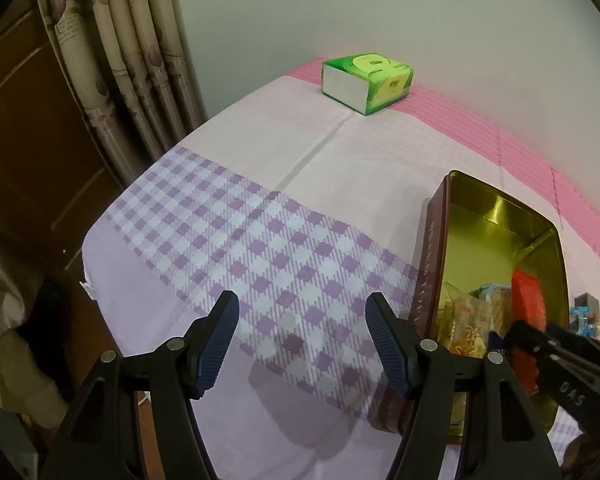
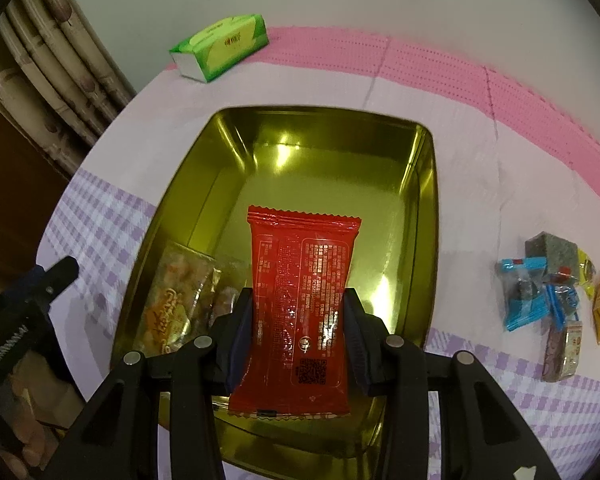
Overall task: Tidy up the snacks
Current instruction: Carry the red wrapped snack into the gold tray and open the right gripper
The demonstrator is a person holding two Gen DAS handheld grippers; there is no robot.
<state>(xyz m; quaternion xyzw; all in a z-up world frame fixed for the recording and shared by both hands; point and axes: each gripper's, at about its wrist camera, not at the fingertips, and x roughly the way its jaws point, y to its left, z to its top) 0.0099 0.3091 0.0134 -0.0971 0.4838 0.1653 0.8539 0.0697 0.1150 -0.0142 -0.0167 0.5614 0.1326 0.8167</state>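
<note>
we noted the right hand-held gripper (image 2: 299, 330) clamped narrow on a red snack packet (image 2: 300, 304), its two pads pressing the packet's long edges, the printed back and a square code facing the camera. the packet hung over the open gold-lined tin (image 2: 424, 184), near the tin's front end. inside the tin, at its left front, we saw an orange-printed clear snack bag (image 2: 172, 304) lying flat, with another small wrapper just beside it, too blurred to tell. the tin stood on the bench (image 2: 480, 184), which was covered by a cloth in purple check, pale pink and a brighter pink band at the back. to the right of the tin, well apart from it, lay a loose cluster of small snacks (image 2: 548, 292): blue wrappers, a grey block, yellow packets. a green tissue box (image 1: 366, 82) sat at the far edge by the wall, near the curtain (image 1: 132, 60). the left hand-held gripper (image 1: 302, 340) hovered over the check cloth just left of the tin, its jaws standing apart with nothing between them.
</note>
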